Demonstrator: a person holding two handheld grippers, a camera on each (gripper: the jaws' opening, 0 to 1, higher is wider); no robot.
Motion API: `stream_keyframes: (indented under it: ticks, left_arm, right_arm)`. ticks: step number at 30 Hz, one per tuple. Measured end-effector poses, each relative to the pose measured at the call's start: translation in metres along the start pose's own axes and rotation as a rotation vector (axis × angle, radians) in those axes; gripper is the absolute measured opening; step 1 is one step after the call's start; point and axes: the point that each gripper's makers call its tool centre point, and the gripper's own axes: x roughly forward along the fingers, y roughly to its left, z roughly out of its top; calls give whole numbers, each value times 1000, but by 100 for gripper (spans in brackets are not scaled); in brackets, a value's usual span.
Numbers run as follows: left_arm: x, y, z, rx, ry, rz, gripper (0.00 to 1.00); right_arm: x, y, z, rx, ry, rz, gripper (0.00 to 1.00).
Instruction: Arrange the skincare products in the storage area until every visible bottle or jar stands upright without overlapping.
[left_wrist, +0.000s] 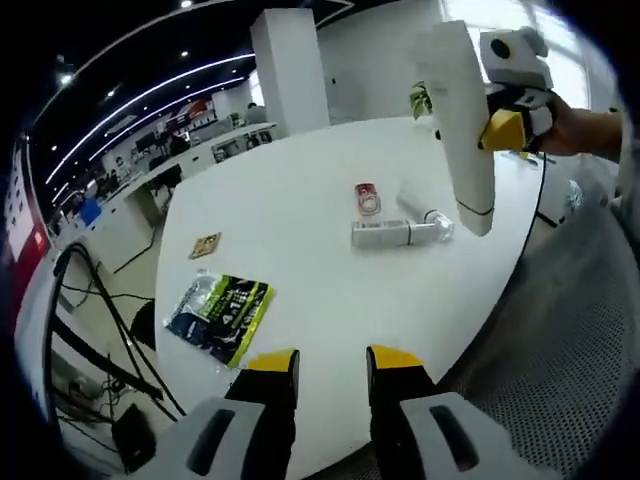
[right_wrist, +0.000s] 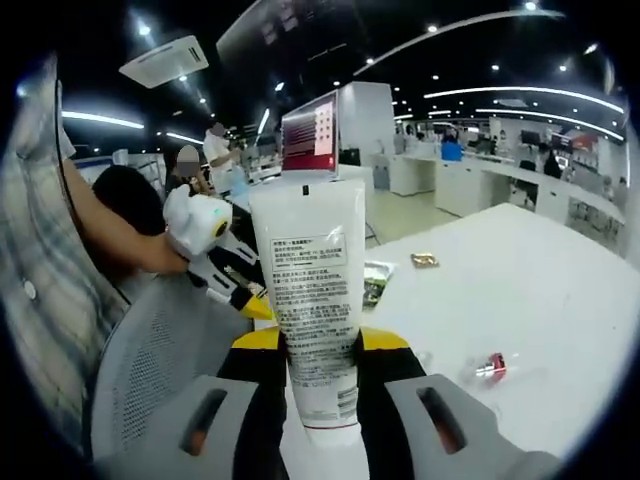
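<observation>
Tube: white squeeze tube clamped between my right gripper jaws, long axis along them, lifted off the white table.
Lying bottles: 2 bottles on their sides, touching, ahead of my left gripper, under the tube.
Left gripper: jaws apart, holding nothing, nearer those bottles.
Red item: small red-capped piece just beyond them.

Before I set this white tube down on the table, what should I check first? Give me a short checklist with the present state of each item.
1. Right hand-held gripper shut on the white tube: ok.
2. Tube held clear above the white table: ok.
3. Left hand-held gripper open and holding nothing: ok.
4. Bottles on the table upright: not ok, both lie on their sides, touching.
5. Bare table to stand the tube on: ok.
6. Tube cap closed: cannot tell.
</observation>
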Motion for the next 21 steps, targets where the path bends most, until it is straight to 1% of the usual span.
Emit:
stream_keyframes:
  ticks: [1, 2, 3, 4, 6, 7, 10, 11, 13, 14, 15, 17, 19, 21]
  left_arm:
    - [-1, -1, 7, -22, -19, -2, 28]
    - [-2, -6, 18, -34, -57, -14, 28]
    - [-2, -10, 26, -38, -84, -29, 28]
    - [-2, -19, 38, -75, -131, -57, 29]
    - [-1, -32, 51, -150, -175, -101, 30]
    - [0, -39, 59, -209, -209, -129, 31]
    - [1, -51, 74, -343, -279, -187, 30]
    - [2, -58, 79, -399, -306, -222, 31]
    - [1, -69, 83, -420, -333, -267, 31]
    - [1, -71, 84, -419, -336, -275, 30]
    - [2, -78, 83, -422, -340, -301, 30]
    - [3, -86, 79, -435, -346, -329, 30]
    - [4, -92, 75, -458, -343, -359, 30]
    - [5, -94, 73, -431, -321, -357, 29]
  right_arm:
    - [0, 0, 0, 4, 0, 2, 24]
    - [0, 1, -1, 6, -1, 3, 24]
    - [0, 0, -2, 6, 1, 3, 24]
    - [0, 0, -2, 6, 1, 3, 24]
    - [0, 1, -2, 1, 4, 5, 24]
    - [-1, 0, -2, -1, 4, 4, 24]
    - [-2, 0, 0, 2, -3, 3, 24]
    - [-3, -1, 0, 4, -5, 3, 24]
    - [-4, -1, 0, 9, -6, 2, 24]
    - [-5, -2, -1, 13, -5, 1, 24]
    - [-5, -2, -2, 14, -4, 1, 24]
    - [-7, -1, -4, 16, 0, -1, 24]
    - [-8, -1, -6, 19, 3, -2, 24]
    - [-9, -1, -8, 22, 7, -2, 24]
